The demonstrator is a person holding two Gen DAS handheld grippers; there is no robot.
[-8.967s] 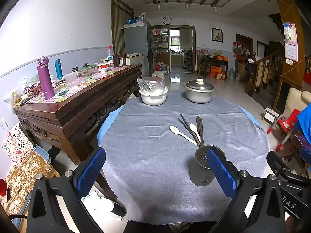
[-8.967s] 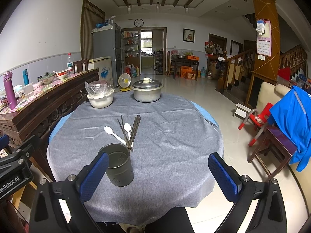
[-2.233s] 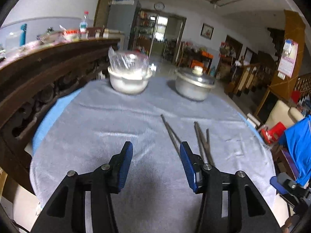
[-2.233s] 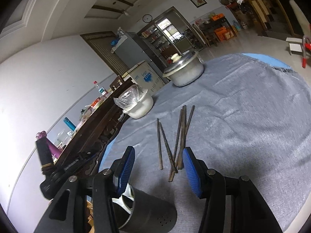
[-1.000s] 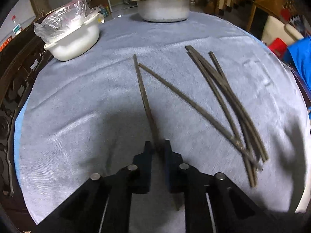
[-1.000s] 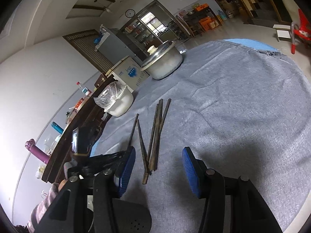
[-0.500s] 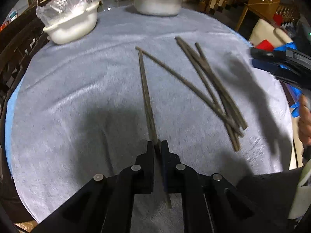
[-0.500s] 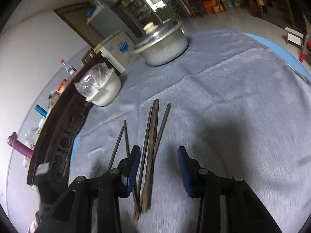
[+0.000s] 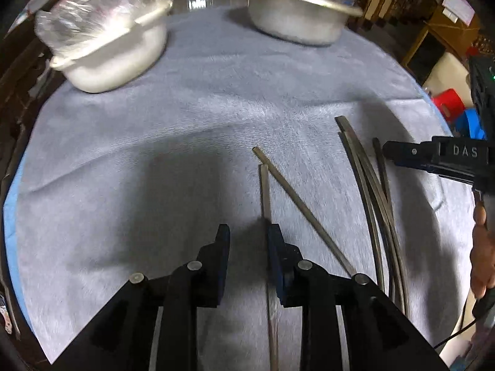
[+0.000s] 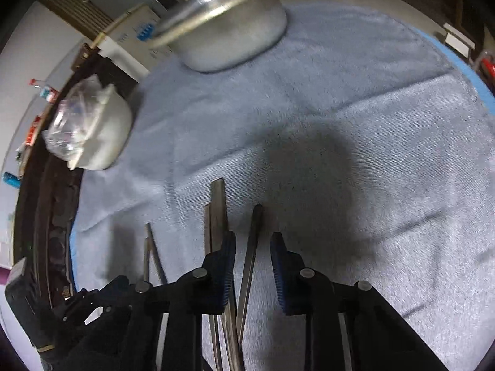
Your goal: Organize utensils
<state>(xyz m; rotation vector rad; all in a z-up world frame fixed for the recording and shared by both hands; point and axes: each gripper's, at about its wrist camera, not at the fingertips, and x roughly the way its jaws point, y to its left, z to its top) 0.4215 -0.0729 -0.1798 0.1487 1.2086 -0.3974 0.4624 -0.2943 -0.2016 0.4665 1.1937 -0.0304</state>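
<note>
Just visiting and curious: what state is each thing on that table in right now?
Pot: lid on.
Bowl: covered with plastic.
Chopsticks: lying loose on the cloth.
Left gripper: opening, one chopstick beside its right finger.
Right gripper: closing around one chopstick, not yet pinching.

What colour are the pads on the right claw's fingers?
Blue, ribbed pads on black fingers, clearest in the right wrist view.
</note>
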